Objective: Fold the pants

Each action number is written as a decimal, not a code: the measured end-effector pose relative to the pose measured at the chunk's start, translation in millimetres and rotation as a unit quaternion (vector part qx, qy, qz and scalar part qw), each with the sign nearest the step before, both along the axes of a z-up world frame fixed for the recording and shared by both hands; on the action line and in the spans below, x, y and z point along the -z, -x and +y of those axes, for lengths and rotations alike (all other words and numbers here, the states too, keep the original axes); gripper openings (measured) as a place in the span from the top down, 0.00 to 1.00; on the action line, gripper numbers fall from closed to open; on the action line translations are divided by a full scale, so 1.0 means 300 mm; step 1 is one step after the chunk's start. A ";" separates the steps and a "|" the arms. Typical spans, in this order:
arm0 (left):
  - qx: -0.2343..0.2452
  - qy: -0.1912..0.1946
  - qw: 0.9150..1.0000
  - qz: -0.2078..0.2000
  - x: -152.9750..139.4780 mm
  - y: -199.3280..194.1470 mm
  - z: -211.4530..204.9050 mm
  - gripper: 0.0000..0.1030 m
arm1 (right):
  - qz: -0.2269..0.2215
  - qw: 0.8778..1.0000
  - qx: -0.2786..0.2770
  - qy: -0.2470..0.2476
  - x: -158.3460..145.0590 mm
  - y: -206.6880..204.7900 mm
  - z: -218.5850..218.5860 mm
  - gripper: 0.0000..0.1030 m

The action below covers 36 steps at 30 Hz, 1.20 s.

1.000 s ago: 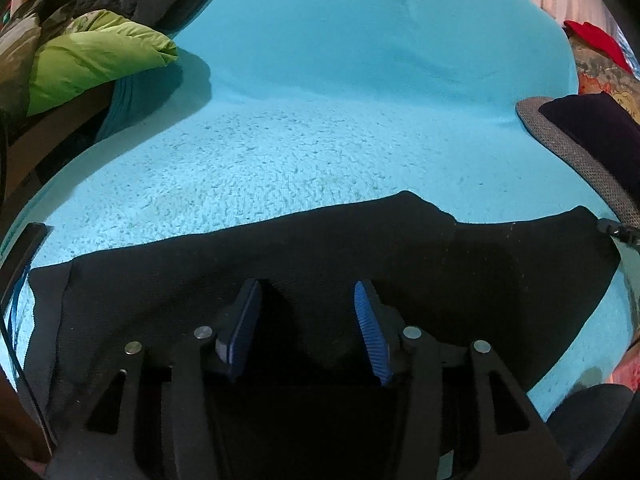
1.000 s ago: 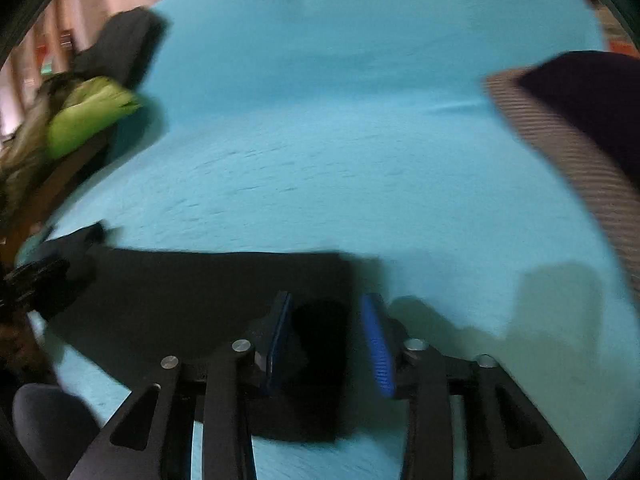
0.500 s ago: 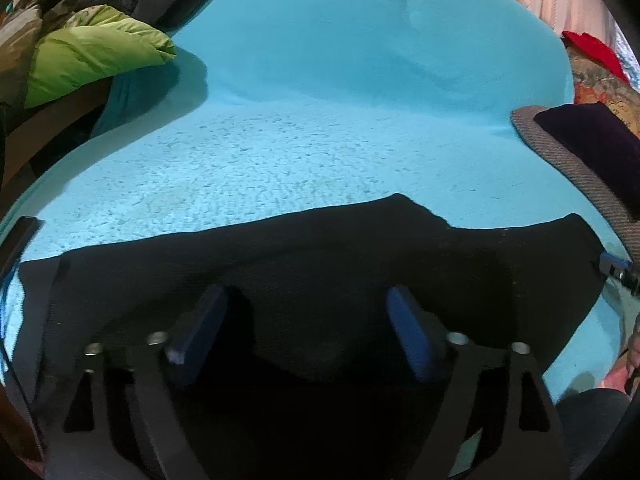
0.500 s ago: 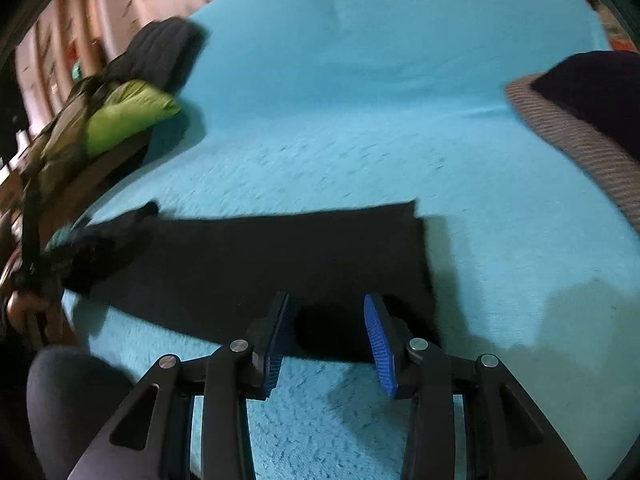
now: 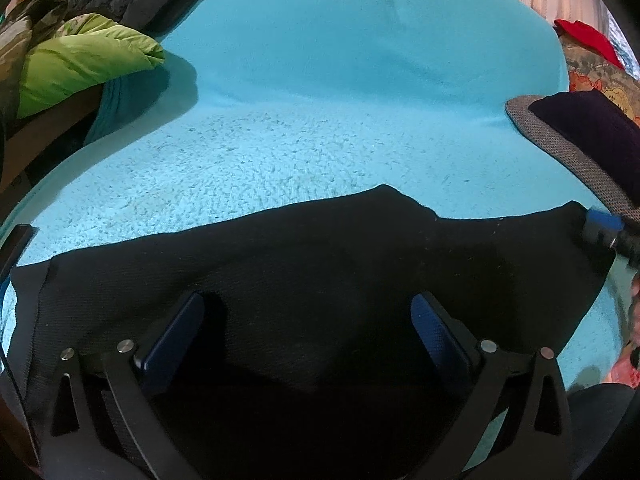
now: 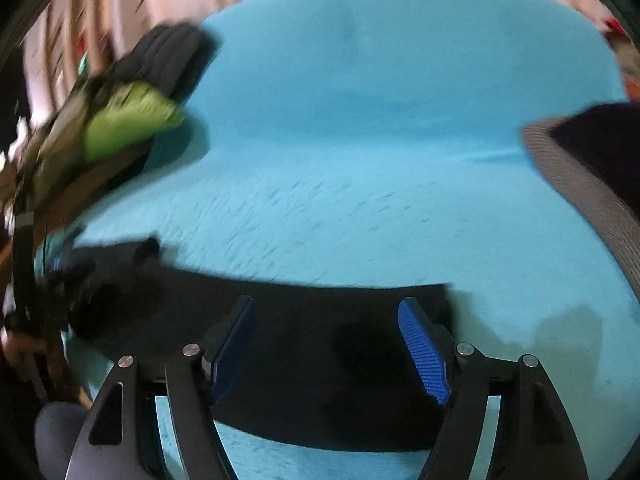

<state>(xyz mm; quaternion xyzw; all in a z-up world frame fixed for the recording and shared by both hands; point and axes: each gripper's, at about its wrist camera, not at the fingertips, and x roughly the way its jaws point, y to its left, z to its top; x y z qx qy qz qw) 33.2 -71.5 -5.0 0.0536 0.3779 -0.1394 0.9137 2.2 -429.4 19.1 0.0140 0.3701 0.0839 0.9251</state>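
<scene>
Both tools' jaws have just been opening | left tool (image 5: 308,336) wide, angled down over black pants (image 5: 304,248) | right tool (image 6: 326,344) parted above pants' end | pants flat on turquoise bed (image 5: 320,128)

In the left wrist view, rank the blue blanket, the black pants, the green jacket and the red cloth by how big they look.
1. blue blanket
2. black pants, enlarged by nearness to the camera
3. green jacket
4. red cloth
</scene>
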 end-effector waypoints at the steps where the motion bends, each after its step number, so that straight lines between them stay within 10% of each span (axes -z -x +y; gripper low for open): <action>1: 0.000 0.000 1.000 0.000 0.000 0.000 0.001 0.00 | 0.024 1.000 -0.010 0.007 0.035 -0.019 0.022 0.27; 12: 0.001 -0.004 1.000 0.002 -0.001 -0.001 0.001 0.00 | 0.043 0.998 -0.029 0.020 0.098 -0.008 0.064 0.01; 36: 0.010 0.013 1.000 -0.005 -0.025 0.011 0.021 0.00 | 0.044 0.999 0.005 0.012 0.040 0.026 0.041 0.05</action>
